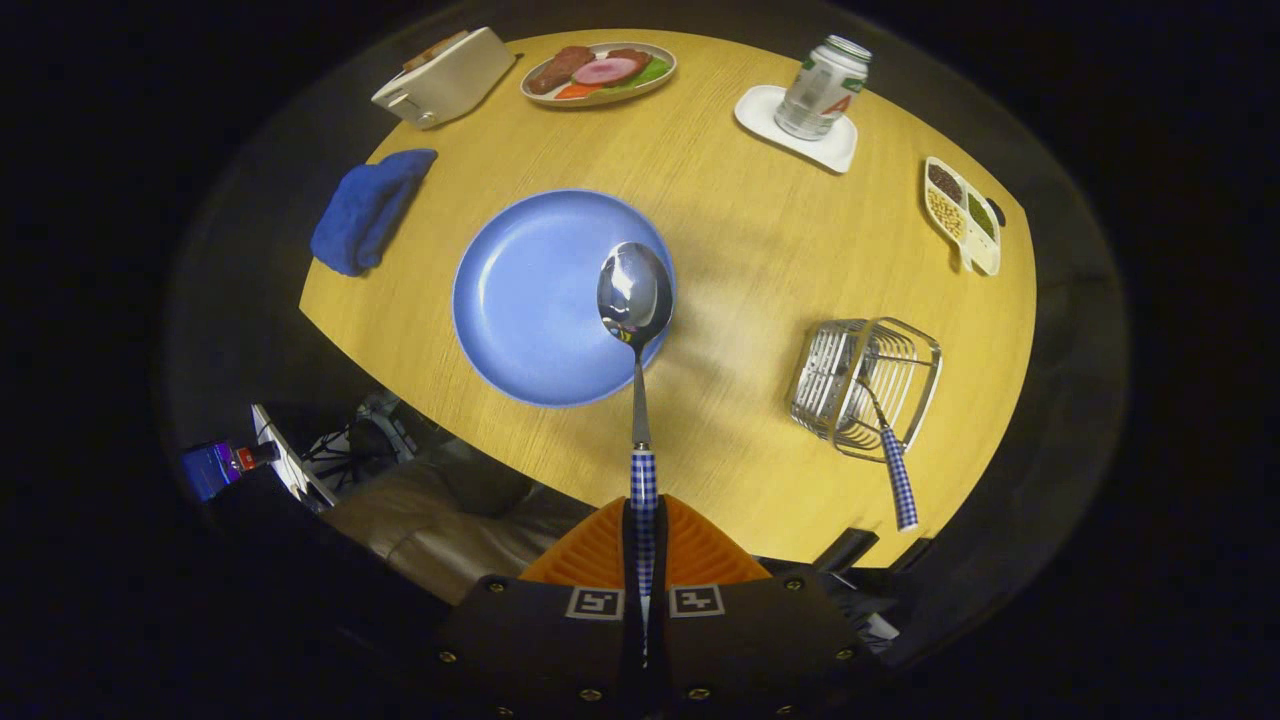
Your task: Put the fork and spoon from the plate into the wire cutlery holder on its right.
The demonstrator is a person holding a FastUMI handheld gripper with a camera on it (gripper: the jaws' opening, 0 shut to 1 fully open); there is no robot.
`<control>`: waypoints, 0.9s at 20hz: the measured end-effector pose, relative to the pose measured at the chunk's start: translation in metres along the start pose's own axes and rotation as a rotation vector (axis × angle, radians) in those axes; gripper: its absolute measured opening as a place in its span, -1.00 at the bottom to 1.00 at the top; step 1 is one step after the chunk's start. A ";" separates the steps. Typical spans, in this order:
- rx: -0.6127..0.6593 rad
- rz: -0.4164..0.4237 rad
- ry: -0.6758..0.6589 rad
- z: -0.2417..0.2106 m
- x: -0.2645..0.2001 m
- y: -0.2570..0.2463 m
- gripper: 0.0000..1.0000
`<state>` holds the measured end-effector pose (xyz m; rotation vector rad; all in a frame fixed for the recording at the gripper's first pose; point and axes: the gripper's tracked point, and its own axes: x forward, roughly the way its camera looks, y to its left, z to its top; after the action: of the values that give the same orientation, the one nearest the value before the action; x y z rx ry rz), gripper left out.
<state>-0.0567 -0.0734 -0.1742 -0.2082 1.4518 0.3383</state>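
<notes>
My hand-held gripper (645, 520) is clamped on the spoon (636, 300) – both fingers pressing its checked handle, stem sticking straight out ahead, bowl up in the air over the right rim of the blue plate (535, 300). Plate is bare, sits mid-surface. Near edge of the surface (740, 230) runs just ahead of my fingers; below it, to the left, a tan cushion and some cables.

Wire cutlery holder (865, 385) is to the right of the plate, near the front-right edge of the surface, w/ the fork (890, 440) already in it – its checked handle leans out toward me over the rim. Open wood between plate and holder.

Farther off, all round the rim: 1 blue cloth (368, 208) left of the plate, 1 white toaster (445, 78) far left, 1 plate of food (600, 72) at the back, 1 can (822, 88) on a white coaster (800, 128), 1 divided dish (962, 213) w/ 3 fillings at far right.

Count: 1 spoon, 1 fork, 1 holder, 2 plates.
</notes>
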 end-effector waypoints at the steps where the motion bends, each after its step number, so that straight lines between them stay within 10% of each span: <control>1: 0.010 -0.003 -0.001 -0.004 -0.005 -0.009 -0.96; 18: 0.212 0.050 0.166 -0.055 -0.017 -0.092 -0.96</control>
<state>-0.0771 -0.1801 -0.1696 -0.0284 1.6472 0.2091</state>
